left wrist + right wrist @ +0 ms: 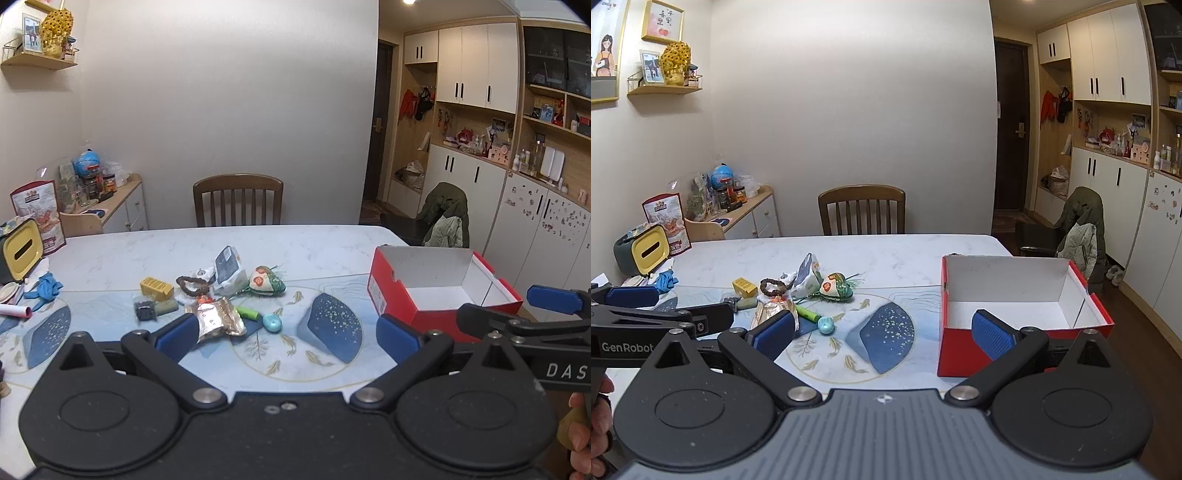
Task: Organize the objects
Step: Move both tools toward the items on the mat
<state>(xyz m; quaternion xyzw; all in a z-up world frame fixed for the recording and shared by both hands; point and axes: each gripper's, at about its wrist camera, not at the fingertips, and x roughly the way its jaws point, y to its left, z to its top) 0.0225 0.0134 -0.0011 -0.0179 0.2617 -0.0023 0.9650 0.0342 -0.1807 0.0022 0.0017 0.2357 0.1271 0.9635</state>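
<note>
I hold my left tool point(286, 334) spread wide and empty above the tabletop point(295, 243), facing the clutter. From the left lie a yellow box point(156, 288), a bead bracelet point(192, 285), a foil packet point(218, 316), a green tube point(247, 313), a turquoise charm point(272, 323) and an embroidered pouch point(266, 282). Well apart on the right stands the open red box point(1023, 295). My right tool point(884, 332) hovers near it, equally wide, gripping nothing.

Your fingers point(177, 334) wear blue pads on black arms. The box point(964, 354) shows red outside, white inside. The tabletop point(295, 243) is pale marble, its mat point(886, 332) painted with gold fish and blue speckled hills.
</note>
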